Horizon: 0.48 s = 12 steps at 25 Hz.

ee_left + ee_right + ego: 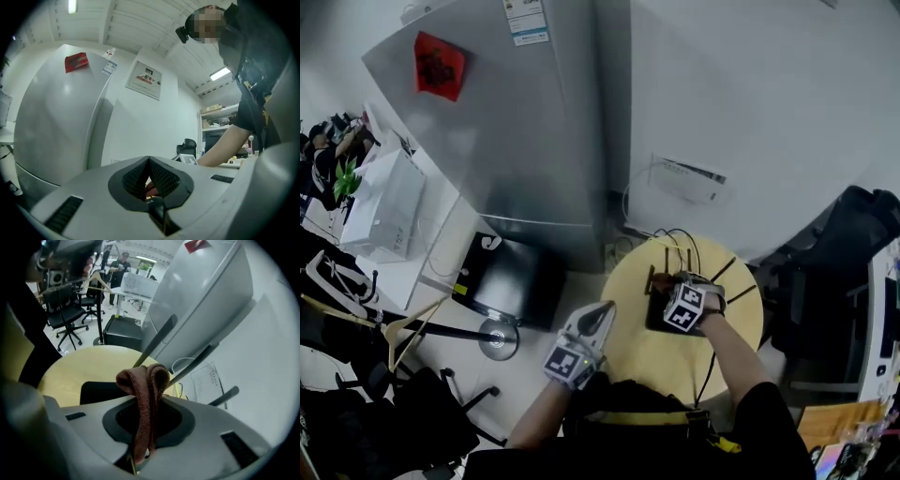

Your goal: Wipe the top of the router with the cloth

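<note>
two grippers at a round yellow table (661, 366); the right gripper (673, 284) clamps a brown cloth (143, 399) (bunched past the tips) just above the black router (96, 391); the left gripper (598, 319), jaws pressed together on nothing, hangs at the table's left edge

Evenly bright, lit from white ceiling strip lamps (220, 73); soft sheen on tall grey metal fridge (516, 122). Fisheye-bent, black-cornered gripper views, blurred nearest the lens.
</note>
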Motion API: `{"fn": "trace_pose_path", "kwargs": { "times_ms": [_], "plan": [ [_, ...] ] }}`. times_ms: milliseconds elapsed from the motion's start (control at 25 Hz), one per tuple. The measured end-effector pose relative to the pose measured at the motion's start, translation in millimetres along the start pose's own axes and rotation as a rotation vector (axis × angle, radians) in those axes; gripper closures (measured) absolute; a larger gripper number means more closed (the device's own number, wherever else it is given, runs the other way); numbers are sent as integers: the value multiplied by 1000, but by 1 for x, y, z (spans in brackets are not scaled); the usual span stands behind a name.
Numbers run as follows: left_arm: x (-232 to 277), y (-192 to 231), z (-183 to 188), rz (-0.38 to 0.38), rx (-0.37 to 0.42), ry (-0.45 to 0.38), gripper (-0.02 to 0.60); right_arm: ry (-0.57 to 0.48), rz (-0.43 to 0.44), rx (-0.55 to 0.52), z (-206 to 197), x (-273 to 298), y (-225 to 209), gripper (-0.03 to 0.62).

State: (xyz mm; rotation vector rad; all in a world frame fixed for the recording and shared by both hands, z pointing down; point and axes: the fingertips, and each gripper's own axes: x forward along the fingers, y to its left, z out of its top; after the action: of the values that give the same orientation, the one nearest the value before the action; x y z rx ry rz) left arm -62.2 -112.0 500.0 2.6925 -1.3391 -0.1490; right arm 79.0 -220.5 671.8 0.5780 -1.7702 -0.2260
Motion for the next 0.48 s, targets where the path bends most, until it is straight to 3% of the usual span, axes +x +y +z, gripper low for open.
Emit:
{"fn": "trace_pose_path", "kwargs": {
  "times_ms": [240, 480],
  "plan": [
    [-27, 18, -8, 104, -12, 22, 584, 132, -103, -79, -5, 43, -7, 533],
    [-44, 24, -18, 148, -20, 63, 584, 189, -56, -116, -11, 65, 12, 533]
  ]
}}
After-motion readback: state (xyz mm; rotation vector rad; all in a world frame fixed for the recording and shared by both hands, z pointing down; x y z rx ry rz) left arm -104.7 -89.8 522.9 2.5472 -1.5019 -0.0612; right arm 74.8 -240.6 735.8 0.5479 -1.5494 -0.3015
